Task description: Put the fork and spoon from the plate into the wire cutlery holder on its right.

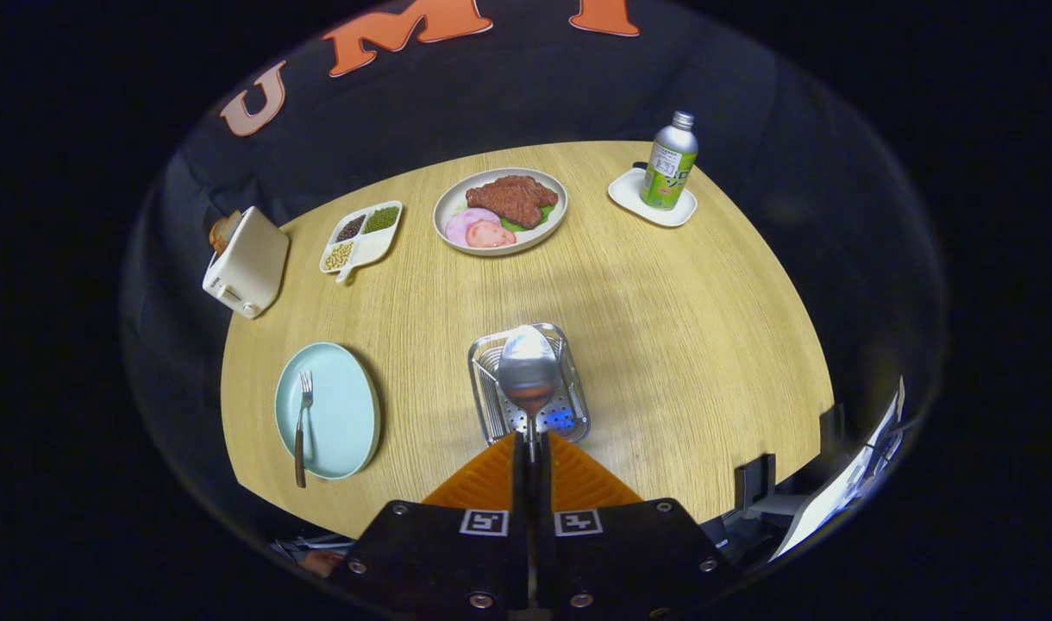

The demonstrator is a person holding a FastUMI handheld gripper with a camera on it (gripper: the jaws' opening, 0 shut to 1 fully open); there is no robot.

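The gripper (pixel 531 444) was closed tight on the thin handle of the spoon (pixel 527 373), both fingers pressing on it with almost no gap between them. The spoon stuck out straight ahead of the fingertips, its bowl facing the camera and hanging above the wire cutlery holder (pixel 569 405). Whether the bowl touched the holder could not be told. The holder, a shiny metal basket with a perforated bottom, stood on the wooden table (pixel 681 328) near its near edge, just ahead of the fingers.

To the left of the holder, close to the table's near-left edge, lay the pale blue plate (pixel 341 414). The fork (pixel 302 424) lay on the plate's left part, tines pointing away from the gripper and its dark handle reaching past the plate's near rim.

Along the far side of the table stood a plate of meat and ham slices (pixel 447 226) in the middle, a white divided dish of beans and peas (pixel 375 250) to its left, and a white toaster (pixel 248 263) at the far-left edge. At the far-right edge a green drink bottle (pixel 669 164) stood upright on a small white coaster (pixel 626 191).
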